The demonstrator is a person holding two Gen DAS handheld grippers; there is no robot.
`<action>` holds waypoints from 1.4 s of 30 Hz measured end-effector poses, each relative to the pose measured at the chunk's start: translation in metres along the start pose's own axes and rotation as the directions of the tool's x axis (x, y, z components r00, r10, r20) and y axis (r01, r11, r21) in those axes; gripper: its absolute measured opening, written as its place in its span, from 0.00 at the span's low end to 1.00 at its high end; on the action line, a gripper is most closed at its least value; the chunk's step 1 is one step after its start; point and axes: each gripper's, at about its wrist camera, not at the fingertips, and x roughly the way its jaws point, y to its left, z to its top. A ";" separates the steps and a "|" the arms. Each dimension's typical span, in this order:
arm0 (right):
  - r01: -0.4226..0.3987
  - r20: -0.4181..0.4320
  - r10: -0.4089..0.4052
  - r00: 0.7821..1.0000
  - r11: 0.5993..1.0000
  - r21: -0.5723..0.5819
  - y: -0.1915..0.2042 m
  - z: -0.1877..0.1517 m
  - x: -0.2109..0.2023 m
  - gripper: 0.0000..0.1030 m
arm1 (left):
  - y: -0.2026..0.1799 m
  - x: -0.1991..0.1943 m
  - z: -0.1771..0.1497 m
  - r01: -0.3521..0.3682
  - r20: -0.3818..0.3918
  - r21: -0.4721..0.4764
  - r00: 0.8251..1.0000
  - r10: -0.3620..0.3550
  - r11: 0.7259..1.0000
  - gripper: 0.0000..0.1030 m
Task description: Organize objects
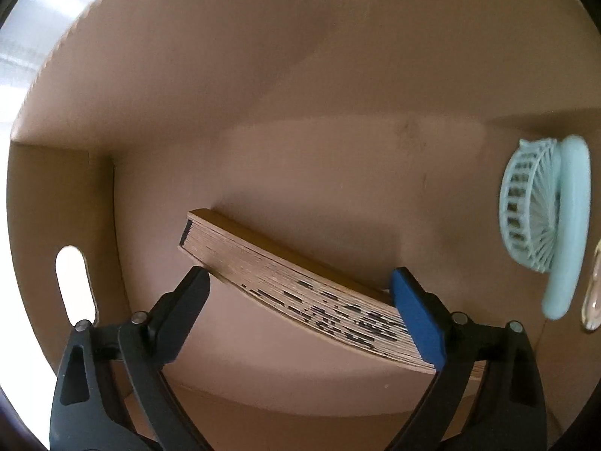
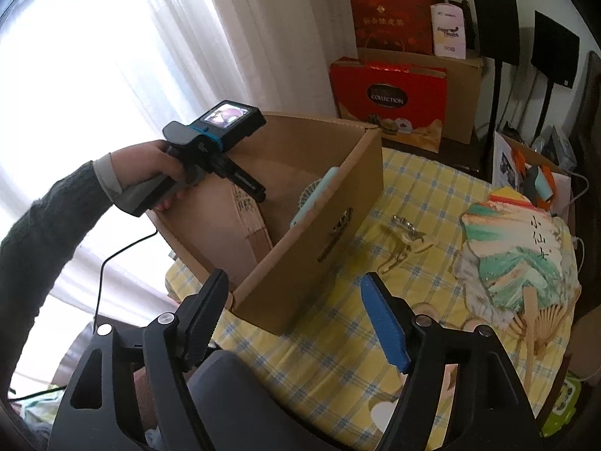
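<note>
In the left wrist view my left gripper (image 1: 300, 297) is inside a cardboard box (image 1: 300, 75), shut on a yellow-covered book (image 1: 300, 282) by its covers, page edges facing the camera. A pale blue hand fan (image 1: 541, 214) lies on the box floor at the right. In the right wrist view my right gripper (image 2: 296, 308) is open and empty above the table, near the box's front corner (image 2: 300, 248). The left gripper's body (image 2: 218, 146) reaches into the box from the left; its fingertips are hidden. The blue fan (image 2: 315, 195) leans against the box's inner wall.
A yellow checked tablecloth (image 2: 338, 357) covers the table. A painted folding fan (image 2: 518, 263) lies at the right; glasses or keys (image 2: 405, 236) lie beside the box. Red gift bags (image 2: 390, 101) and a carton stand behind. A clear object (image 1: 593, 289) lies beside the blue fan.
</note>
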 end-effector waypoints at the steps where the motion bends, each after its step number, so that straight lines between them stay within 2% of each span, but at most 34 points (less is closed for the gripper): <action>1: 0.001 -0.001 -0.001 1.000 1.000 0.000 0.000 -0.001 0.000 0.73 | 0.000 0.000 -0.004 -0.007 -0.014 0.006 1.000 0.007 1.000 0.93; 8: -0.002 0.002 0.002 1.000 1.000 0.005 0.003 -0.003 -0.002 0.74 | -0.018 0.003 -0.047 -0.054 -0.128 0.133 0.989 0.071 0.990 0.90; 11: -0.007 0.009 0.007 1.000 1.000 0.006 0.005 -0.004 -0.004 0.75 | -0.025 0.002 -0.064 -0.010 -0.168 0.157 0.985 0.036 0.988 0.90; 16: -0.007 0.027 0.006 1.000 1.000 0.018 0.005 -0.006 -0.012 0.76 | -0.042 -0.004 -0.083 0.082 -0.176 0.169 0.983 -0.052 0.982 0.89; 22: 0.016 0.041 -0.017 0.999 0.999 0.040 -0.004 -0.010 -0.027 0.76 | -0.070 -0.015 -0.098 0.103 -0.170 0.200 0.983 -0.069 0.974 0.86; 24: 0.028 0.042 -0.030 0.999 0.998 0.053 -0.008 -0.013 -0.033 0.76 | -0.076 -0.024 -0.102 0.091 -0.149 0.204 0.987 -0.061 0.975 0.86; 28: 0.074 0.058 -0.078 0.995 0.994 0.075 -0.020 -0.017 -0.046 0.77 | -0.082 -0.057 -0.115 0.082 -0.047 0.171 0.996 -0.075 0.982 0.90; 32: 0.117 0.062 -0.125 0.990 0.986 0.115 -0.037 -0.026 -0.056 0.78 | -0.090 -0.096 -0.141 0.127 0.082 0.144 0.987 -0.140 0.981 0.95; 34: 0.131 0.061 -0.141 0.988 0.982 0.137 -0.046 -0.032 -0.060 0.78 | -0.095 -0.113 -0.161 0.162 0.140 0.140 0.973 -0.181 0.977 0.96; 35: 0.139 0.059 -0.149 0.987 0.980 0.143 -0.048 -0.034 -0.061 0.78 | -0.103 -0.115 -0.183 0.179 0.162 0.139 0.966 -0.201 0.974 0.96; 38: 0.164 0.053 -0.175 0.983 0.973 0.164 -0.057 -0.042 -0.066 0.78 | -0.101 -0.130 -0.175 0.223 0.236 0.149 0.938 -0.253 0.963 0.97; 40: 0.182 0.053 -0.193 0.980 0.968 0.174 -0.062 -0.047 -0.071 0.79 | -0.087 -0.136 -0.145 0.255 0.279 0.156 0.915 -0.291 0.954 0.98; 42: 0.205 0.050 -0.218 0.975 0.961 0.187 -0.067 -0.054 -0.075 0.80 | -0.087 -0.140 -0.142 0.256 0.319 0.161 0.900 -0.296 0.953 0.98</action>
